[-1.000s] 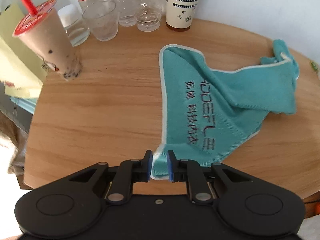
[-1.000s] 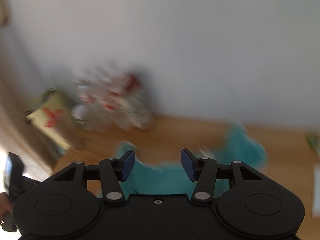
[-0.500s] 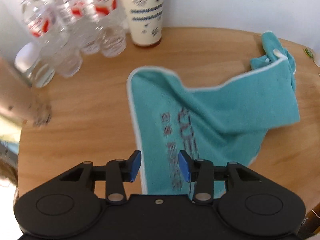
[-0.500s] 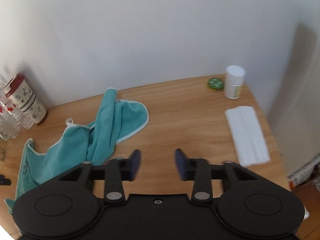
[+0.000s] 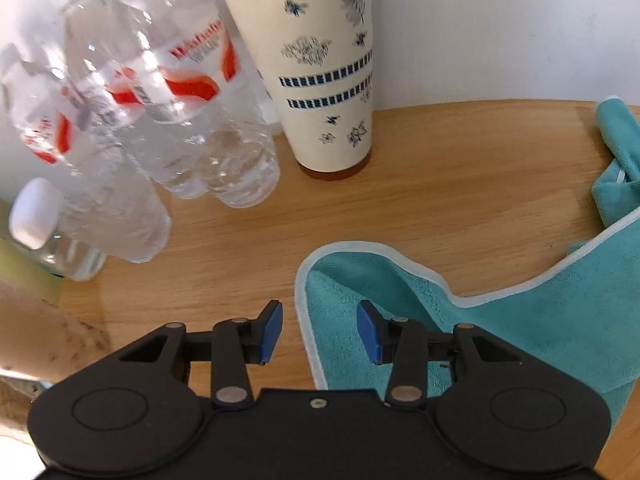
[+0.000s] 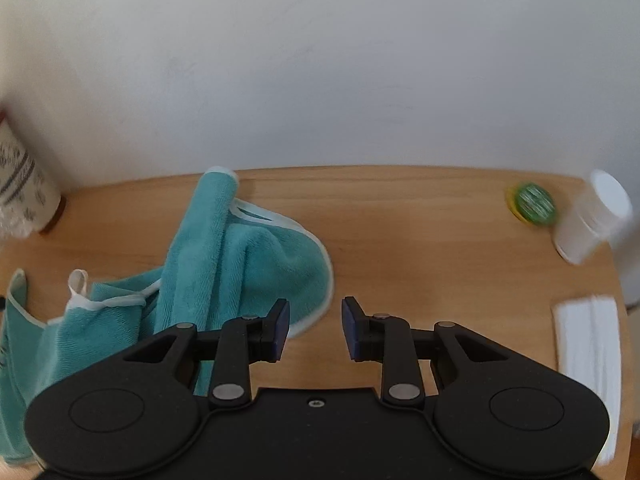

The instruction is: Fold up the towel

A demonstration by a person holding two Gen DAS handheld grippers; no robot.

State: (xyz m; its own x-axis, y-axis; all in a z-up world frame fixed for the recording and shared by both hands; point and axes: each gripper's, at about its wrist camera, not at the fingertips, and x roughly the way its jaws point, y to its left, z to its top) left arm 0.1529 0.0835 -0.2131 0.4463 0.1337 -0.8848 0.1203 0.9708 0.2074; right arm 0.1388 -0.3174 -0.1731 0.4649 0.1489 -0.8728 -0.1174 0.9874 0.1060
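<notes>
On the wooden bench [image 5: 460,168] the teal towel [image 5: 560,320] lies rumpled and unfolded, one white-edged corner rounded toward the paper cup [image 5: 320,80] and water bottles [image 5: 168,92], the far end bunched in a ridge. The left claw [image 5: 319,331] hangs released over that near corner, the hem running between its blue pads without being pinched. The right claw [image 6: 312,329] is likewise released, just beside the bunched end's rounded edge [image 6: 324,280], gripping nothing.

To do this well, I'd say each claw should drop onto a corner right at the white binding, clench on a single layer, then draw apart to flatten the cloth before folding, keeping clear of the bottles.

A second ago the left claw was clenched on the towel's near edge; it has let go and moved up to the far corner. The right has swung down toward the bench.
</notes>
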